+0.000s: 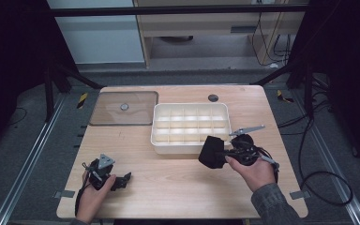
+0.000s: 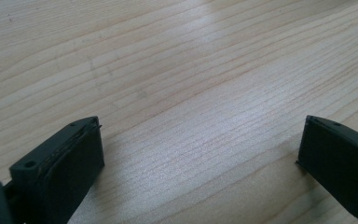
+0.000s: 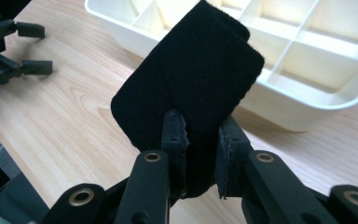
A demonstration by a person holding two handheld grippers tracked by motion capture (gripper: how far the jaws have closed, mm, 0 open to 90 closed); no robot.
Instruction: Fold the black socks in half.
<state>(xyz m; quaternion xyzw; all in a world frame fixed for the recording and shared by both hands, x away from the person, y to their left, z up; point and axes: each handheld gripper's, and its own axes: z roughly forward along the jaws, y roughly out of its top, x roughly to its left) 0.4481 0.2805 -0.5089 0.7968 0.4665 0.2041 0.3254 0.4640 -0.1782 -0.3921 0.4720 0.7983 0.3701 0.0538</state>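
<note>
At near left our left gripper [image 1: 122,179] rests spread on the pale wooden tabletop [image 1: 168,183]. To the right, our right gripper [image 3: 200,140] pinches a folded black cloth [image 3: 191,79], held just near of the white compartmented plastic tray [image 1: 190,125].

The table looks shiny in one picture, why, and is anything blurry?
Left gripper view: light glares pale across the wooden table. Right gripper view: the black cloth is sharp, the left gripper farther off slightly soft. High view: dim, dark edges.
</note>
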